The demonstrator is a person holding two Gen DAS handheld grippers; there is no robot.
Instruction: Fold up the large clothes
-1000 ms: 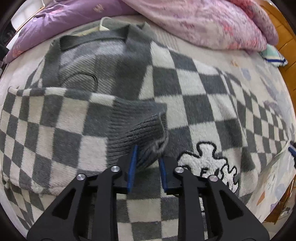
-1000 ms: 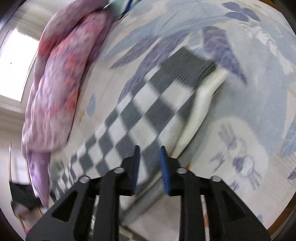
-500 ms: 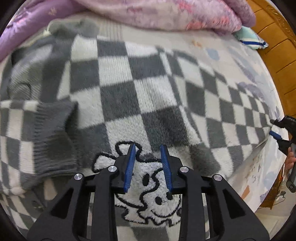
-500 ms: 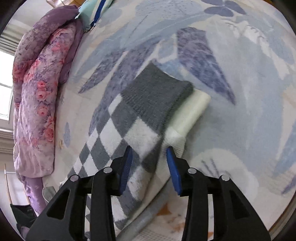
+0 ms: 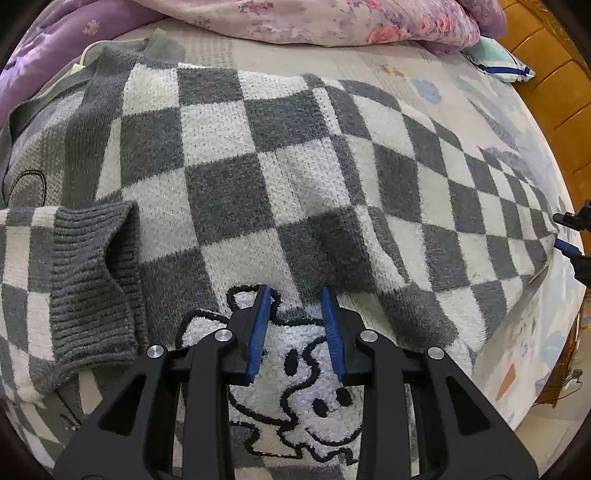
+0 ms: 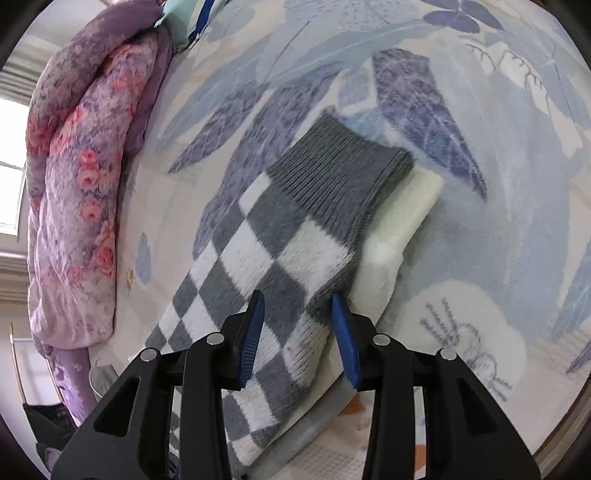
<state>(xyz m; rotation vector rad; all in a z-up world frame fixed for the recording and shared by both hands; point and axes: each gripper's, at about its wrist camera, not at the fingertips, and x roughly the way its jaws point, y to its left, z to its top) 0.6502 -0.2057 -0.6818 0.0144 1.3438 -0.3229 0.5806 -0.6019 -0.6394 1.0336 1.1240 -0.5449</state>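
- Since a second ago the left gripper (image 5: 297, 325) has let go of the folded cuff (image 5: 92, 291), which now lies off to the left of its fingers, and has swung across to hang over the patch (image 5: 295, 387) on the sweater (image 5: 295, 177).
- The right gripper (image 6: 297, 332) has steadied and widened over that second; its view was blurred then and is sharp now.
- Left gripper: the jaws stand partly apart and hold nothing. The patch shows in the gap between them, and whether the tips touch the knit cannot be told.
- Right gripper: the jaws stand wide, one on each side of the other sleeve (image 6: 266, 258), whose grey cuff (image 6: 343, 177) lies ahead of the tips. They have not closed on it.
- That sleeve lies stretched out along the sheet (image 6: 461, 229), with a pale layer at its right edge, just beside the right finger.
- The wide straddle looks like a set-up to pinch the sleeve near its cuff and carry it in over the body, to match the sleeve already folded.
- The left gripper probably sits over the middle to pin the body while the sleeve is pulled.
- The quilt (image 5: 332, 22) lies beyond the collar, well apart from both grippers.
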